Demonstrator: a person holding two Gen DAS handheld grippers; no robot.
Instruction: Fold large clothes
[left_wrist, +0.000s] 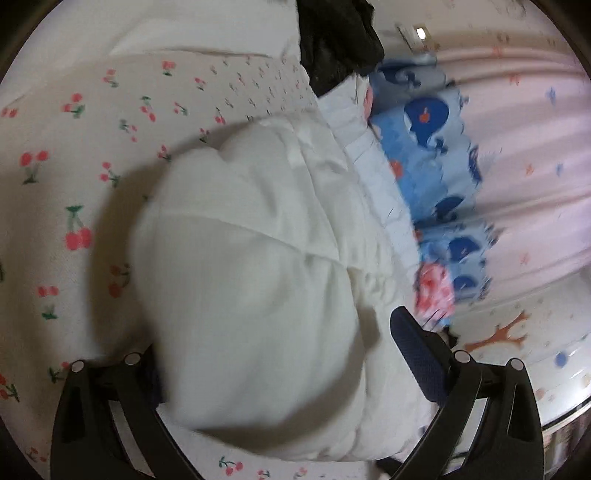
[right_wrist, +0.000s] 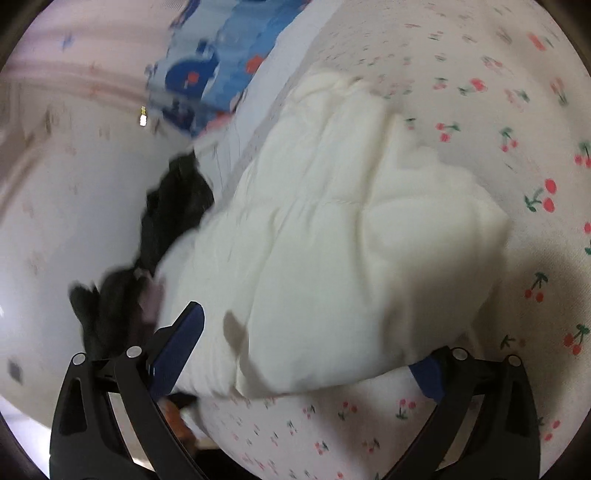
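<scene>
A white puffy quilted jacket (left_wrist: 258, 280) lies bunched on a bed with a cherry-print sheet (left_wrist: 66, 155). It also shows in the right wrist view (right_wrist: 351, 236). My left gripper (left_wrist: 280, 373) is open with its jaws wide on either side of the jacket's near end; the left finger is mostly hidden under the fabric. My right gripper (right_wrist: 310, 350) is open too, its blue-padded fingers (right_wrist: 184, 343) spread on either side of the jacket's near edge. Both views are motion-blurred.
A black garment (left_wrist: 336, 40) lies beyond the jacket and shows in the right wrist view (right_wrist: 162, 236). A blue whale-print cloth (left_wrist: 436, 155) lies along the bed's side by pink curtains (left_wrist: 528, 147). The cherry sheet (right_wrist: 535, 184) surrounds the jacket.
</scene>
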